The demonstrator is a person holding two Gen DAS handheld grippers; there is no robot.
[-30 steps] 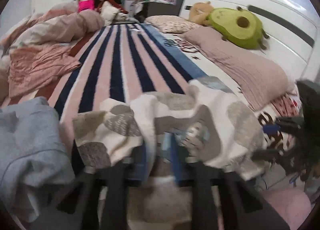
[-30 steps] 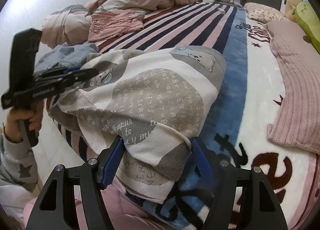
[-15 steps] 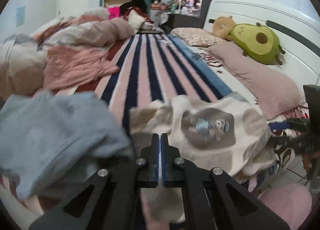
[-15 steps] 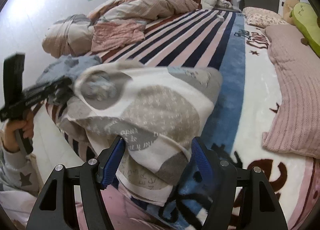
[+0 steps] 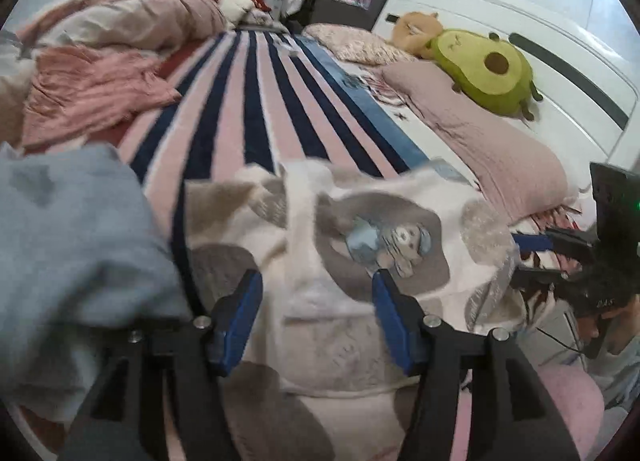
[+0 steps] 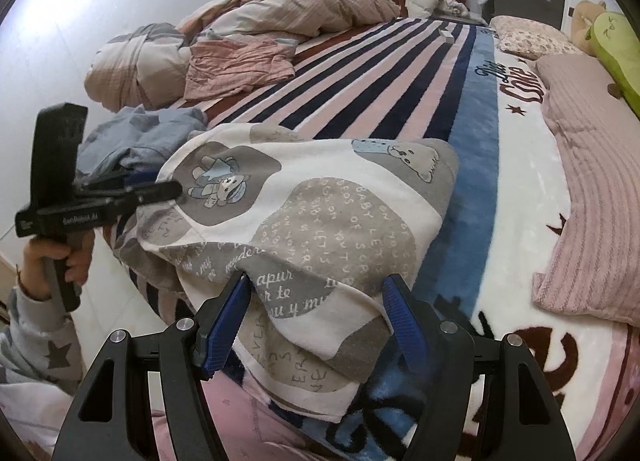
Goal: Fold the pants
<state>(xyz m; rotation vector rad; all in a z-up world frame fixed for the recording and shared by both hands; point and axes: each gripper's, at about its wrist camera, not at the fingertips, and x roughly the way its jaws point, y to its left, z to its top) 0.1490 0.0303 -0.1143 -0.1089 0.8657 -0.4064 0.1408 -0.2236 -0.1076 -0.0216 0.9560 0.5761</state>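
Observation:
The pants (image 6: 312, 221) are white with grey patches and bear prints, folded in a pile at the bed's near edge; they also show in the left wrist view (image 5: 360, 245). My left gripper (image 5: 316, 289) is open, its blue pads on either side of the cloth's near part. My right gripper (image 6: 316, 293) is open, its pads straddling the pile's near corner. The left gripper shows in the right wrist view (image 6: 160, 191) at the pile's left edge. The right gripper shows in the left wrist view (image 5: 528, 257) at the pile's right edge.
A grey-blue garment (image 5: 68, 237) lies left of the pants. A pink garment (image 6: 236, 69) and a bunched duvet (image 6: 288, 9) lie farther back. A pink pillow (image 6: 596, 189) and an avocado plush (image 5: 488, 73) lie along the headboard side. The striped blanket (image 6: 384, 77) covers the bed.
My left gripper was shut half a second ago and is now open over the pants. The pants pile has settled flatter. My right gripper stays open at the near corner.

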